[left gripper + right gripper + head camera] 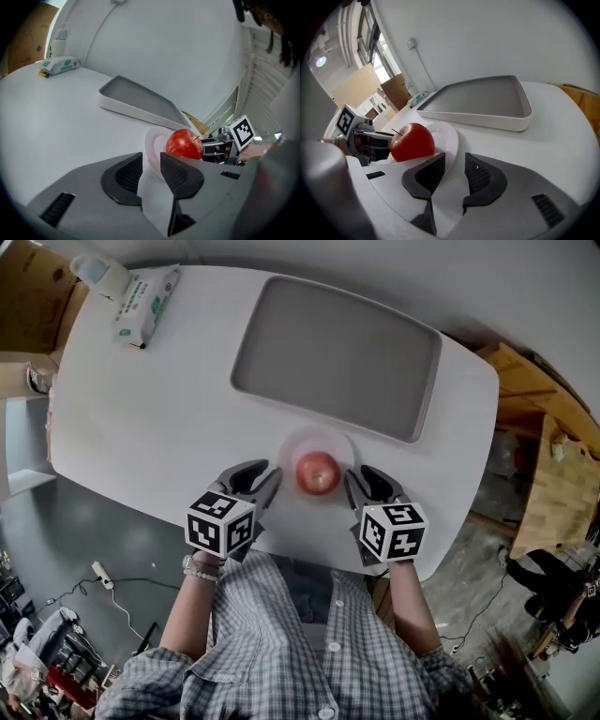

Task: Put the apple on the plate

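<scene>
A red apple (318,472) (184,144) (411,142) sits on a small white plate (331,440) (153,146) (446,135) near the front edge of the white table (169,418). My left gripper (262,476) (151,165) rests just left of the plate. Its jaws are almost together with a thin gap and nothing between them. My right gripper (359,474) (454,165) rests just right of the plate in the same state. Neither gripper touches the apple.
A grey rectangular tray (337,352) (136,101) (487,101) lies behind the plate. A pack of wipes (145,304) (58,65) and a white bottle (98,273) stand at the far left corner. The table's front edge runs right under both grippers.
</scene>
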